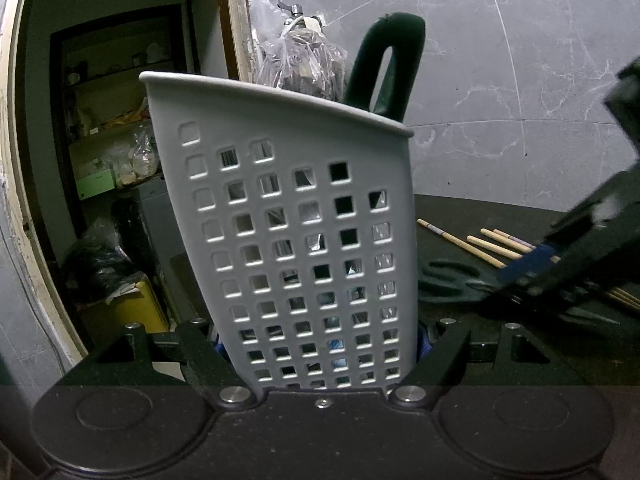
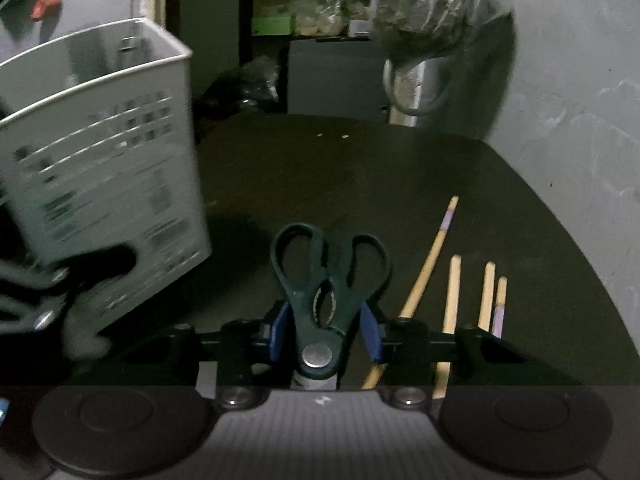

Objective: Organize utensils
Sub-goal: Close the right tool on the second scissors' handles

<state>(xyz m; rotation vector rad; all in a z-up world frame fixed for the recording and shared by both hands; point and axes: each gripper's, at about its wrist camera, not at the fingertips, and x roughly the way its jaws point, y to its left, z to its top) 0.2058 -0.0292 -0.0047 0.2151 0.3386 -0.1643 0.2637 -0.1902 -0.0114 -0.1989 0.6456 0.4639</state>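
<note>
My left gripper (image 1: pixel 320 340) is shut on a white perforated utensil holder (image 1: pixel 296 220), tilted, with a dark green looped handle (image 1: pixel 384 68) sticking out of its top. In the right wrist view the holder (image 2: pixel 100 152) is blurred at the left. Dark green scissors (image 2: pixel 324 292) lie on the dark table (image 2: pixel 320 168), handles pointing away. My right gripper (image 2: pixel 324 328) has its blue pads (image 2: pixel 280 328) against both sides of the scissors just above the pivot. Several wooden chopsticks (image 2: pixel 452 292) lie just right of them. The left wrist view shows the right gripper (image 1: pixel 560 264) over the scissors (image 1: pixel 448 284) and chopsticks (image 1: pixel 480 246).
A clear plastic bag (image 2: pixel 436 8) of dark stuff hangs by a tap at the table's far side, against a grey marbled wall (image 1: pixel 500 80). Left of the table an open doorway (image 1: pixel 112 160) shows cluttered shelves. The table's curved edge (image 2: pixel 580 264) runs close on the right.
</note>
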